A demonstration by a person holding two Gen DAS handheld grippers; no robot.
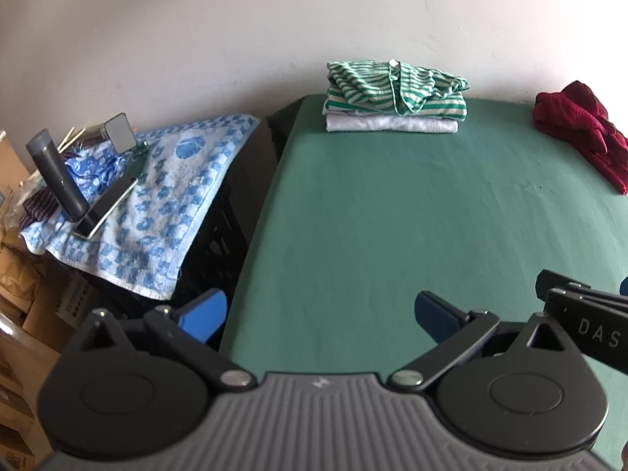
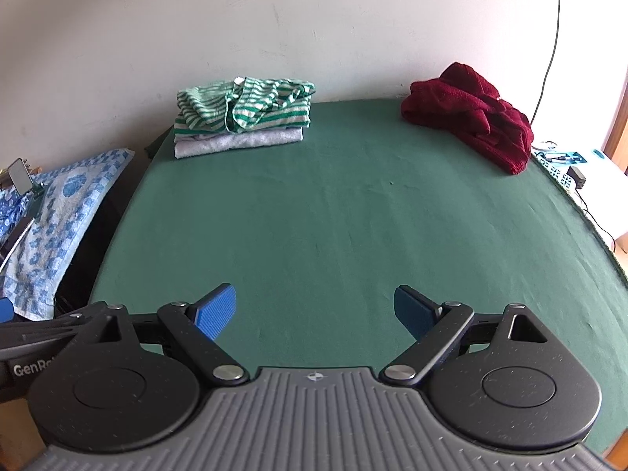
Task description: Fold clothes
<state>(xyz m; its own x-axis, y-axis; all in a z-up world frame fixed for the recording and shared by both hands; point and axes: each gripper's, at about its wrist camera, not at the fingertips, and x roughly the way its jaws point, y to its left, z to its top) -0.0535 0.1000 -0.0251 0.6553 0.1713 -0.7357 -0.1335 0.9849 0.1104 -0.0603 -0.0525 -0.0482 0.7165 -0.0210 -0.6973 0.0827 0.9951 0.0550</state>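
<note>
A crumpled dark red garment (image 2: 473, 115) lies at the far right of the green table (image 2: 333, 216), also seen in the left wrist view as the red garment (image 1: 581, 125). A folded green-and-white striped shirt (image 2: 245, 108) rests on a folded grey cloth (image 2: 239, 142) at the far left of the table; the same stack (image 1: 394, 96) shows in the left view. My left gripper (image 1: 320, 312) hovers open over the table's near left edge, holding nothing. My right gripper (image 2: 314, 310) is open and empty above the near middle.
A black crate (image 1: 231, 212) left of the table is draped with a blue-patterned towel (image 1: 157, 204); a phone (image 1: 108, 208) and a grey tube (image 1: 57, 174) lie on it. Cardboard boxes (image 1: 15, 274) stand further left. A cable (image 2: 551, 39) hangs down the wall at right.
</note>
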